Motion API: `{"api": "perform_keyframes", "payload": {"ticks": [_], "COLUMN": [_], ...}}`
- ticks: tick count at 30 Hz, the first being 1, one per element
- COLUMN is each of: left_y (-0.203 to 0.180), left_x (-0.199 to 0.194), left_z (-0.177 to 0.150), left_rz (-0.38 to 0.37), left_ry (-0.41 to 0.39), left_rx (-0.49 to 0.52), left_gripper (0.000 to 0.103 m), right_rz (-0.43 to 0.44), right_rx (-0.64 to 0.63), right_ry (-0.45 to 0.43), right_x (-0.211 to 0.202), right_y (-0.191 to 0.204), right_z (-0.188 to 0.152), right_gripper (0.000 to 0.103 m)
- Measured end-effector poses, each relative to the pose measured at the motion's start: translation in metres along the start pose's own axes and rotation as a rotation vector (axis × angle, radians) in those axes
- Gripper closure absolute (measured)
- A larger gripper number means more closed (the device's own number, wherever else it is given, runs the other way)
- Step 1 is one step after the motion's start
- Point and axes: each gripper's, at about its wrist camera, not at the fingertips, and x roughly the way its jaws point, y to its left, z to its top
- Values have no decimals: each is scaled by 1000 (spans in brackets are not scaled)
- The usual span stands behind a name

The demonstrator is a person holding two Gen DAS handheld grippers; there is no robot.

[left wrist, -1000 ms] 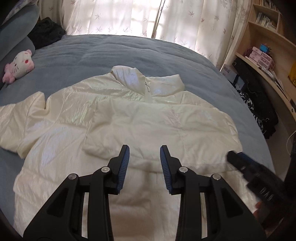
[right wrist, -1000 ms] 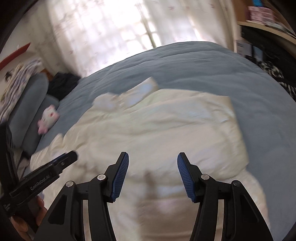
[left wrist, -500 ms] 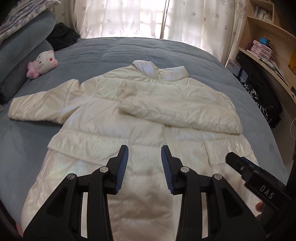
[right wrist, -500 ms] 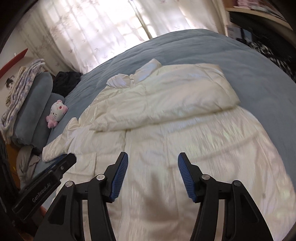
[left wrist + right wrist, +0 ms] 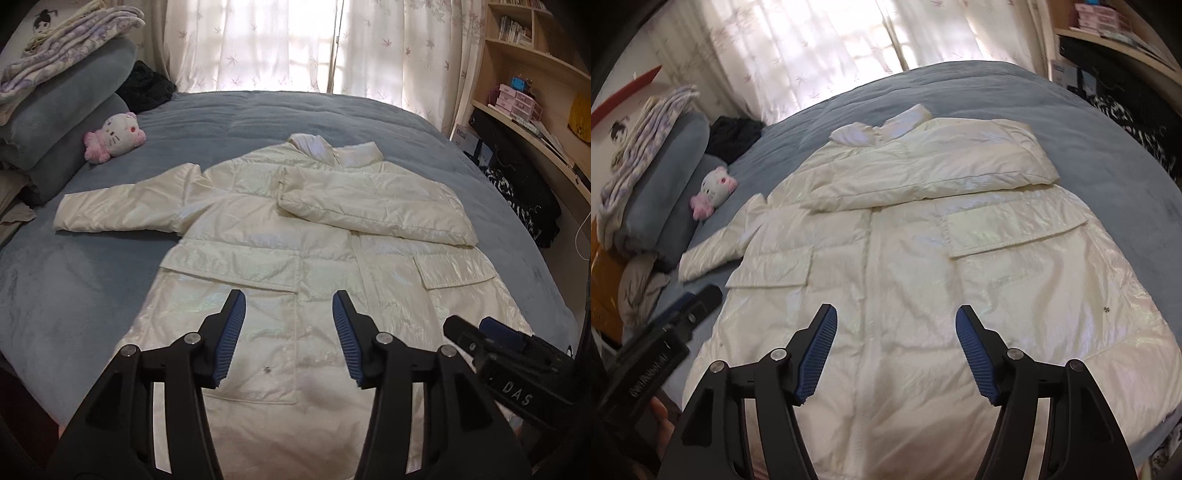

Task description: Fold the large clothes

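Cream puffer coat (image 5: 295,236), lying flat and front-up on blue-grey bed (image 5: 258,110), collar far, hem nearest the tools.

Running lengthwise away from both grippers; right sleeve (image 5: 376,210) lying folded across chest, left sleeve (image 5: 122,210) stretching out sideways toward plush toy (image 5: 112,136), nearer left gripper (image 5: 289,328). Glossy, quilted, slippery-looking shell; flap pockets (image 5: 1012,229). Left gripper and right gripper (image 5: 895,354) both hovering over hem, jaws spread, gripping nothing.
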Motion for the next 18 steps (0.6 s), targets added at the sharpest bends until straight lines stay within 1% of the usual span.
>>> {"api": "perform_keyframes", "payload": {"ticks": [5, 7, 13, 14, 15, 16, 18], "left_y": [33, 50, 123, 138, 149, 168, 200], "left_x": [-21, -26, -26, -24, -22, -20, -17], "left_z": [5, 8, 10, 11, 12, 13, 14], "left_rz": [23, 36, 65, 75, 81, 85, 79], "left_ry": [-39, -44, -41, -37, -36, -40, -50], "left_rx": [-35, -60, -191, -212, -229, -259, -314], "left_gripper": [57, 57, 56, 55, 52, 47, 42], "right_rz": [6, 10, 22, 21, 22, 25, 31], "right_rx": [-81, -116, -219, -238, -252, -270, -301], "right_ry": [-14, -35, -86, -96, -103, -117, -146], "right_x": [-12, -17, -24, -23, -23, -20, -15], "right_y": [37, 56, 117, 128, 135, 149, 172], "right_z": [-3, -3, 3, 5, 6, 10, 17], "right_gripper": [35, 35, 35, 35, 35, 35, 35]}}
